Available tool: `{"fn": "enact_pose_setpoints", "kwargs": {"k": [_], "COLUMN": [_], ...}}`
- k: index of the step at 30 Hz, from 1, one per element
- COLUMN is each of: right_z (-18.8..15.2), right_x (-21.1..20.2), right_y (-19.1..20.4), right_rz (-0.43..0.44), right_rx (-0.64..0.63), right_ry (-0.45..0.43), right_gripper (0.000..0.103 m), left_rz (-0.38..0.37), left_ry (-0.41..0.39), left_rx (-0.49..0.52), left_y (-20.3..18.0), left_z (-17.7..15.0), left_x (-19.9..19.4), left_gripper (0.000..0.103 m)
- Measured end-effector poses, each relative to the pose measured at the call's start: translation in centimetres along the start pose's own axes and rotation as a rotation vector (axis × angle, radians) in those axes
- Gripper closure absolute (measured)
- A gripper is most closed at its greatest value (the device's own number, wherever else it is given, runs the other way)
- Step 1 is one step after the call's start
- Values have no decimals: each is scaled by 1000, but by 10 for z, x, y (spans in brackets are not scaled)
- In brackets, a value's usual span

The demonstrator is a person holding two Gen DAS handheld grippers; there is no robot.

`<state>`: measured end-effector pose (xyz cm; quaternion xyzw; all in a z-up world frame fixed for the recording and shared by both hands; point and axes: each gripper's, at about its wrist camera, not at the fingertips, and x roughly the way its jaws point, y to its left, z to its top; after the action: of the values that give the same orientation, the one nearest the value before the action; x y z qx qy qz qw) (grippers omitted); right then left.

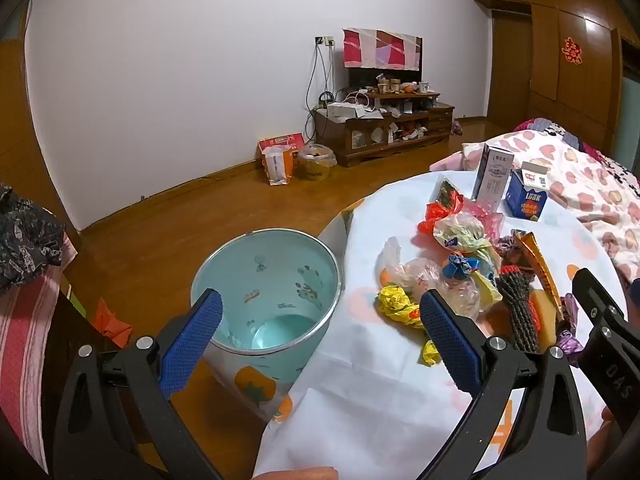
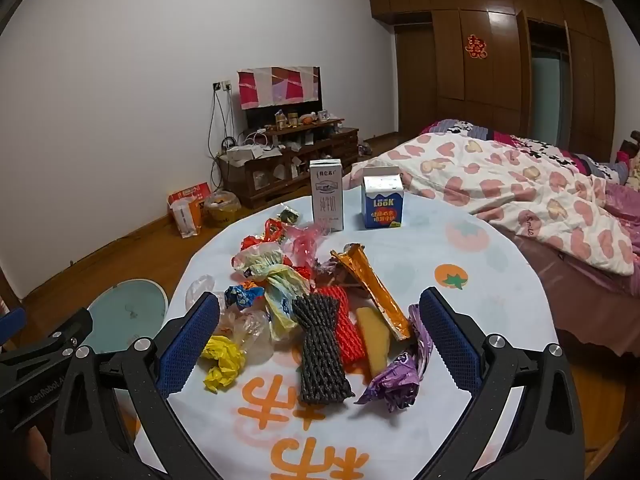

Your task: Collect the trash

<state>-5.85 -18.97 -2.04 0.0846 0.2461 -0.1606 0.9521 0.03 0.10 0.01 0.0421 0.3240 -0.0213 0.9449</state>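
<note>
White round table (image 2: 460,280) in bedroom, trash pile (image 2: 312,312) on it; both jaws released

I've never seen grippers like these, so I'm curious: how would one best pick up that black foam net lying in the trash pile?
Probably across its narrow waist. The black foam net lies flat, lengthwise toward the right gripper, pinched in near its far end and flaring wider toward the camera. Coming from above with the open jaws on either side of it should work; the red net touches its right side, so that finger needs care.
</note>
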Motion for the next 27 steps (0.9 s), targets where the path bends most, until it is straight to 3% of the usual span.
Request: {"fn": "enact_pose_setpoints", "kwargs": {"k": [27], "right_z": [-3], "right_x": [8], "right_y": [-1], "right_rz": [-1], "right_rx": [3], "right_ry": [12], "right_gripper": [5], "left_rz": [0], "left_ry": [55], "left_rx": [2], "left_y": [1], "left_z": [-8], "left_x": [13], "left_gripper": [6]}}
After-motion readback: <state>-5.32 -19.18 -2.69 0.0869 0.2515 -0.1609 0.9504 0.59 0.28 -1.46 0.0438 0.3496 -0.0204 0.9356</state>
